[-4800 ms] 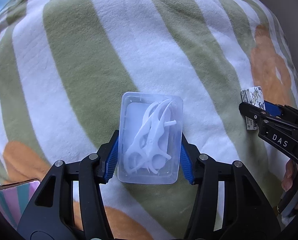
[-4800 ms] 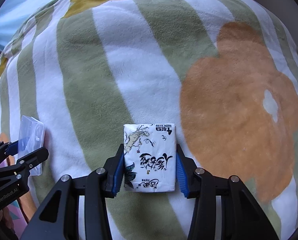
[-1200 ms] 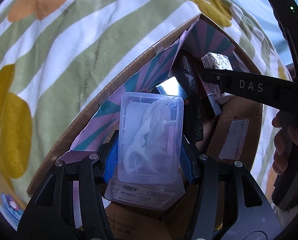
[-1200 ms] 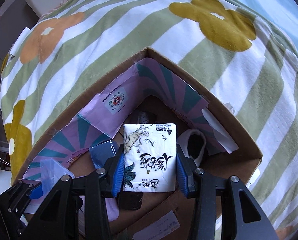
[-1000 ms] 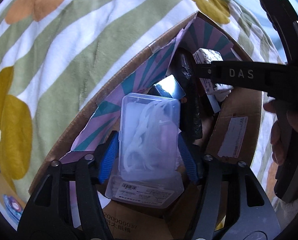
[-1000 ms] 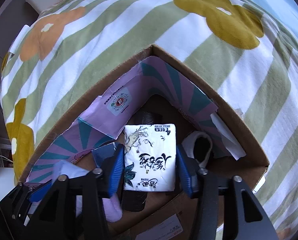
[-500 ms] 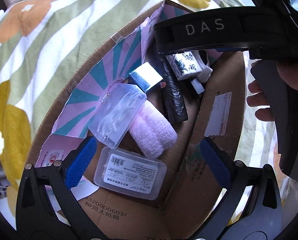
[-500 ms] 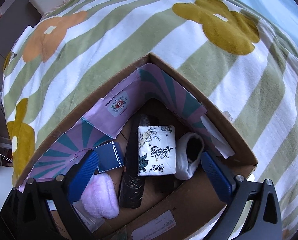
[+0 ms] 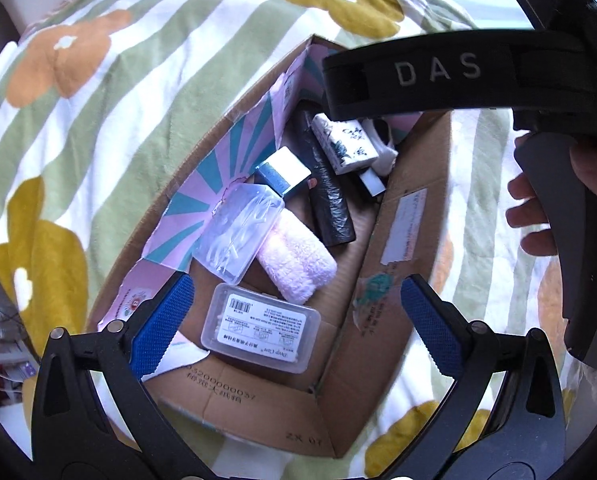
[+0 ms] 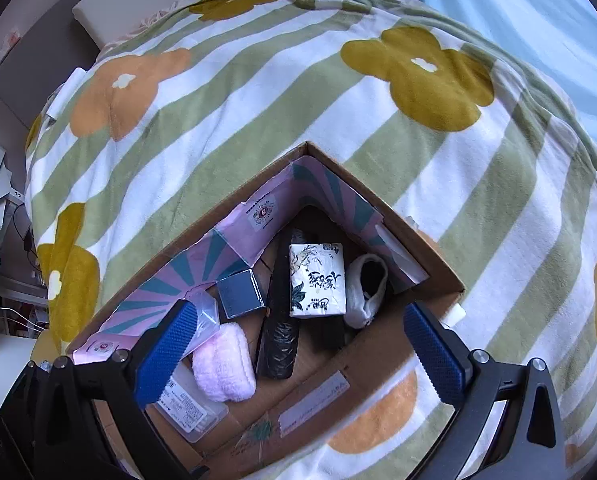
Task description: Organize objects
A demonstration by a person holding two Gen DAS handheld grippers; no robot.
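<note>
An open cardboard box (image 9: 378, 280) (image 10: 418, 248) sits on a striped flower blanket. Inside lie the clear case of floss picks (image 9: 240, 230) (image 10: 204, 312) and the white tissue pack (image 9: 344, 143) (image 10: 317, 280). My left gripper (image 9: 294, 316) is open and empty, above the box's near side. My right gripper (image 10: 302, 344) is open and empty, above the box. The right gripper's black body (image 9: 458, 76) crosses the top right of the left wrist view.
The box also holds a pink towel roll (image 9: 296, 256) (image 10: 224, 364), a black bag roll (image 9: 328, 200) (image 10: 280, 320), a blue tin (image 9: 284, 170) (image 10: 240, 288), a clear labelled box (image 9: 260, 326), and a white sock (image 10: 366, 288). Blanket (image 10: 258, 100) surrounds it.
Both grippers carried their items from the blanket to the box, opened and dropped them inside. In the last half second both have drawn back from the box.
</note>
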